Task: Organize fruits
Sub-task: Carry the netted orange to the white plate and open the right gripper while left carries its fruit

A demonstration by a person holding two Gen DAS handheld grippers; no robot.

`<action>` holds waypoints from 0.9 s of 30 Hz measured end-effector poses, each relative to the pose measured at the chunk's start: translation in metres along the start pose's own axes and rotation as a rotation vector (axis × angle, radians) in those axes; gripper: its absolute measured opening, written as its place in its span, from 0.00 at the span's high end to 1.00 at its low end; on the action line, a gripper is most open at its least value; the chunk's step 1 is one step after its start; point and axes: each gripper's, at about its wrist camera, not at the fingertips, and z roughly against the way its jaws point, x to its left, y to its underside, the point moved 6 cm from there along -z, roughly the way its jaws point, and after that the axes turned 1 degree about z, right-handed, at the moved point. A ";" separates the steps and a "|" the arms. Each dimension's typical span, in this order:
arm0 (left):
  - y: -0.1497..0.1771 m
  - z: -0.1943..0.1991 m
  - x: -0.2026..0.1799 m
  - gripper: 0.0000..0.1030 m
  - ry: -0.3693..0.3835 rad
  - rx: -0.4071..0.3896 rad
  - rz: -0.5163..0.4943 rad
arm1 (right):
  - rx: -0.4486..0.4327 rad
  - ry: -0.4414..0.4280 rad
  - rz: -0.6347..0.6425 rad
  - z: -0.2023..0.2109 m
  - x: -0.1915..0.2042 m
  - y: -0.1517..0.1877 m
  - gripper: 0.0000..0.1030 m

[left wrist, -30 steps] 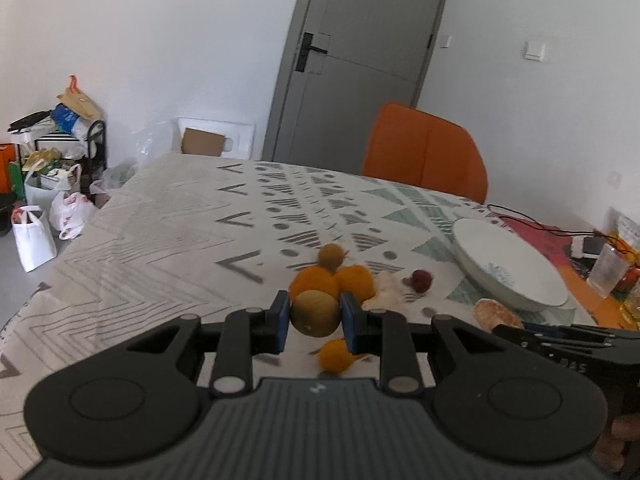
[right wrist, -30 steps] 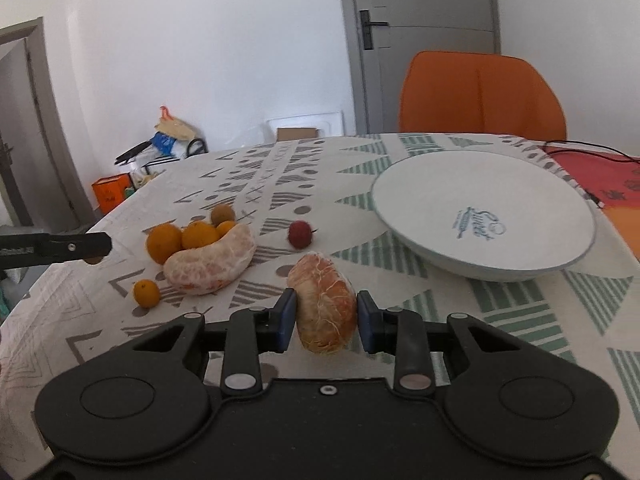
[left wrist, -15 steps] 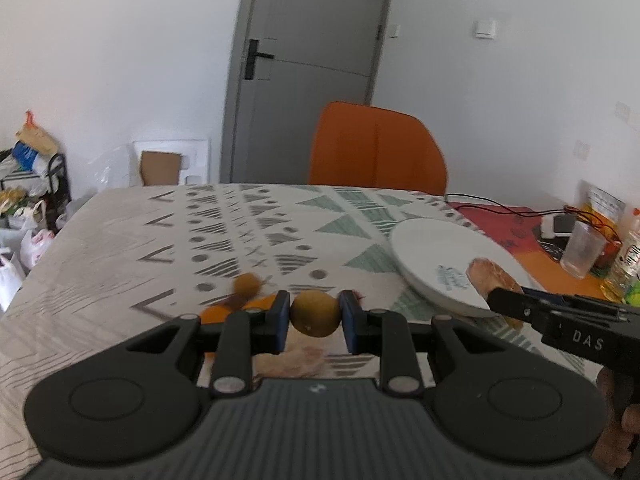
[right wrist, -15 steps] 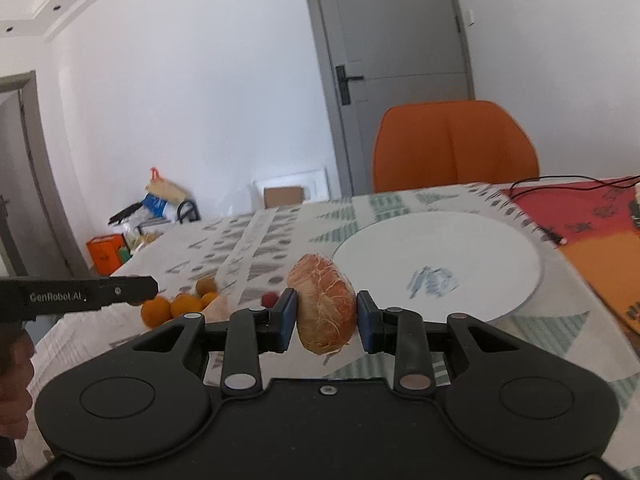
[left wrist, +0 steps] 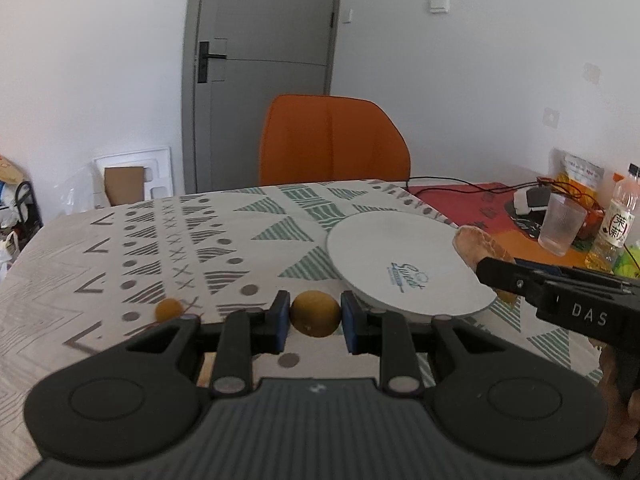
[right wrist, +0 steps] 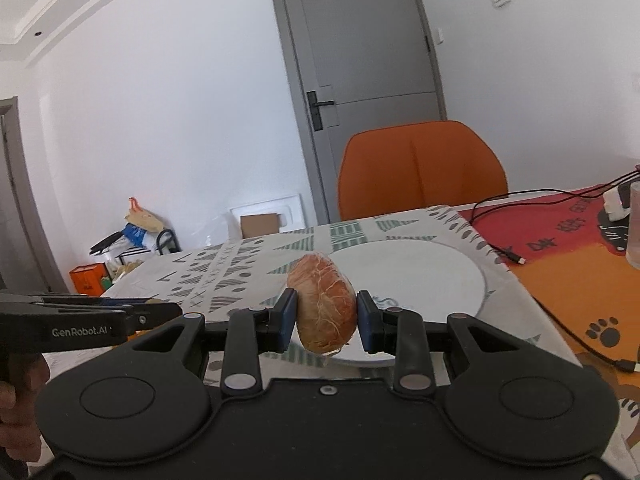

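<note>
Patterned tablecloth [left wrist: 224, 232] over a table, grey door [left wrist: 260, 64] and orange chair [left wrist: 332, 140] behind. Left gripper [left wrist: 315, 319] — pads clamped on a small brown round fruit [left wrist: 315, 318], held just beside the white plate [left wrist: 404, 264]. Right gripper [right wrist: 325, 316] — pads clamped on a peeled citrus piece [right wrist: 324, 308], raised at the plate's near rim. One small orange fruit [left wrist: 169, 309] lies on the cloth, left of the held fruit
</note>
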 end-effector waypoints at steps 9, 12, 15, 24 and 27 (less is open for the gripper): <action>-0.015 -0.030 -0.017 0.75 0.025 0.007 -0.028 | -0.003 0.025 -0.031 -0.013 -0.019 -0.005 0.71; -0.019 -0.038 -0.022 0.75 0.037 0.008 -0.032 | 0.000 0.029 -0.038 -0.016 -0.024 -0.007 0.71; -0.020 -0.046 -0.026 0.75 0.044 0.013 -0.031 | 0.004 0.040 -0.039 -0.018 -0.030 -0.007 0.71; -0.022 -0.065 -0.035 0.75 0.068 0.026 -0.031 | 0.004 0.067 -0.081 -0.032 -0.047 -0.011 0.65; -0.022 -0.071 -0.038 0.75 0.082 0.034 -0.033 | 0.010 0.057 -0.103 -0.034 -0.050 -0.009 0.64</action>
